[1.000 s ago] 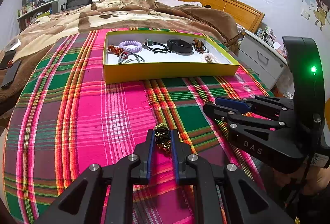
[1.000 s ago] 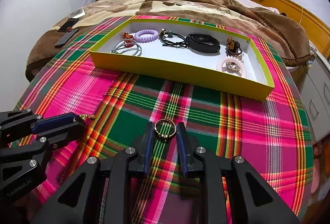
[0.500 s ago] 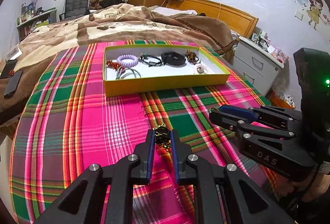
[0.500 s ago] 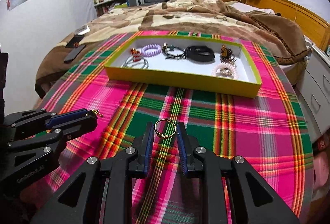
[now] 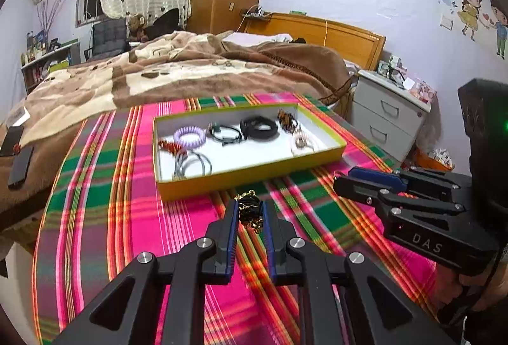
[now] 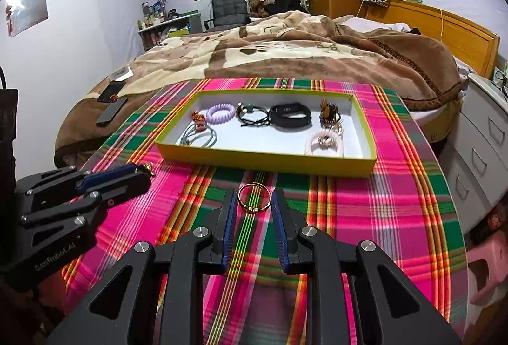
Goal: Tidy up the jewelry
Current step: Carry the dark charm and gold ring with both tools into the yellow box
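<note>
Two grippers: left gripper [image 5: 249, 213], clamped on one gold chain [image 5: 250, 211]; right gripper [image 6: 254, 202], clamped on one gold ring [image 6: 254, 198]. One yellow tray [image 6: 263, 161] toward the far edge of the plaid cloth [image 6: 397, 202]. Inside it, seven pieces: one lilac coil band [image 6: 221, 114], one pink coil band [image 6: 324, 141], one black wristband [image 6: 290, 116], one black cord tie [image 6: 252, 114], one grey cord loop [image 6: 198, 137], one red bead piece [image 6: 199, 118], one amber bead cluster [image 6: 328, 113].
</note>
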A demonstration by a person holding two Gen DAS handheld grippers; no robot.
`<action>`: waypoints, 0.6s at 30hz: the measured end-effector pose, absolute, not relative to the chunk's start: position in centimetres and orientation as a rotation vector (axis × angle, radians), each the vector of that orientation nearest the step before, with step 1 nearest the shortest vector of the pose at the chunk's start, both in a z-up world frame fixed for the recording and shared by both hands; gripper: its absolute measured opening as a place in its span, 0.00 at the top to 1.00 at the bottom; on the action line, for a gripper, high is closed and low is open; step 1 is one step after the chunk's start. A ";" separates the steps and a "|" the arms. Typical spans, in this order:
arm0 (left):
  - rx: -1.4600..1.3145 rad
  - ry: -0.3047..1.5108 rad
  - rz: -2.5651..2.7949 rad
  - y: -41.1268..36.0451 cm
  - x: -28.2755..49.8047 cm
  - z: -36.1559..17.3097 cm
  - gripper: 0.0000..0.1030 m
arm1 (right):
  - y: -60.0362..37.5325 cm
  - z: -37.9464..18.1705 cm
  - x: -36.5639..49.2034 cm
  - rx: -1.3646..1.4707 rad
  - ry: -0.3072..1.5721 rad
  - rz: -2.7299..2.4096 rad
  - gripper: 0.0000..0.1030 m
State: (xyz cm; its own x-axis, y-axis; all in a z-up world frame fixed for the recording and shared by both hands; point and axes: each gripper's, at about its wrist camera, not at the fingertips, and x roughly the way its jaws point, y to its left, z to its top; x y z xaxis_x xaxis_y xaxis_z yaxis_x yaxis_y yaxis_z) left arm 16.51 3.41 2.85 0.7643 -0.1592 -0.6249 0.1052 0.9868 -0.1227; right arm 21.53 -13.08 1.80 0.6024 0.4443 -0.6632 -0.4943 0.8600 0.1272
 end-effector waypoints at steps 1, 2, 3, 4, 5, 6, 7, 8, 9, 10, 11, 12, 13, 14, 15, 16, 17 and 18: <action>-0.084 0.682 -0.147 3.5 16.8 3.0 0.85 | -13.1 1.9 21.9 -0.066 0.745 0.542 0.78; -0.086 0.678 -0.149 3.7 17.2 3.2 0.85 | -13.1 2.0 22.3 -0.061 0.744 0.542 0.78; -0.085 0.675 -0.150 3.8 17.5 3.3 0.85 | -13.2 2.1 22.6 -0.057 0.743 0.542 0.78; -0.081 0.671 -0.151 3.8 17.9 3.4 0.85 | -13.2 2.1 23.0 -0.052 0.742 0.541 0.78; -0.078 0.669 -0.151 3.9 18.2 3.5 0.85 | -13.2 2.1 23.5 -0.048 0.743 0.538 0.78; -0.073 0.665 -0.154 3.9 18.7 3.7 0.85 | -13.2 2.2 23.8 -0.045 0.744 0.537 0.78; -0.071 0.661 -0.156 4.0 19.1 3.8 0.85 | -13.2 2.2 24.4 -0.039 0.745 0.538 0.78; -0.067 0.659 -0.158 4.0 19.6 3.8 0.85 | -13.3 2.2 24.7 -0.036 0.745 0.537 0.78; -0.065 0.658 -0.158 4.0 20.0 3.8 0.85 | -13.3 2.2 25.1 -0.035 0.745 0.535 0.78; -0.065 0.658 -0.161 4.1 20.5 3.9 0.85 | -13.1 2.3 25.7 -0.036 0.744 0.535 0.78; -0.064 0.656 -0.167 4.2 21.0 3.9 0.85 | -13.0 2.3 26.1 -0.037 0.743 0.534 0.78; -0.063 0.658 -0.168 4.3 21.6 3.9 0.85 | -12.9 2.3 26.5 -0.040 0.743 0.532 0.78; -0.061 0.660 -0.167 4.3 22.0 3.8 0.85 | -12.8 2.3 26.9 -0.042 0.742 0.532 0.78; -0.059 0.662 -0.167 4.4 22.4 3.6 0.85 | -12.6 2.3 27.5 -0.045 0.742 0.534 0.78; -0.056 0.666 -0.171 4.4 23.1 3.4 0.85 | -12.4 2.2 28.0 -0.048 0.745 0.535 0.78; -0.054 0.671 -0.168 4.5 23.6 3.2 0.85 | -12.3 2.1 28.4 -0.052 0.747 0.536 0.78; -0.053 0.677 -0.164 4.5 24.1 2.9 0.85 | -12.0 1.9 29.0 -0.059 0.751 0.538 0.78; -0.051 0.682 -0.162 4.5 24.5 2.7 0.85 | -11.8 1.7 29.3 -0.064 0.755 0.538 0.78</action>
State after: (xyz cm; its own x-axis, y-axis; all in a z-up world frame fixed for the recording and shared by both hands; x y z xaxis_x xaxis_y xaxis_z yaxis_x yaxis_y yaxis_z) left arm 24.52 4.55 2.68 0.7643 -0.1660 -0.6231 0.1325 0.9861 -0.1002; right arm 29.32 -11.77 1.71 0.6003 0.4413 -0.6670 -0.4864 0.8635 0.1335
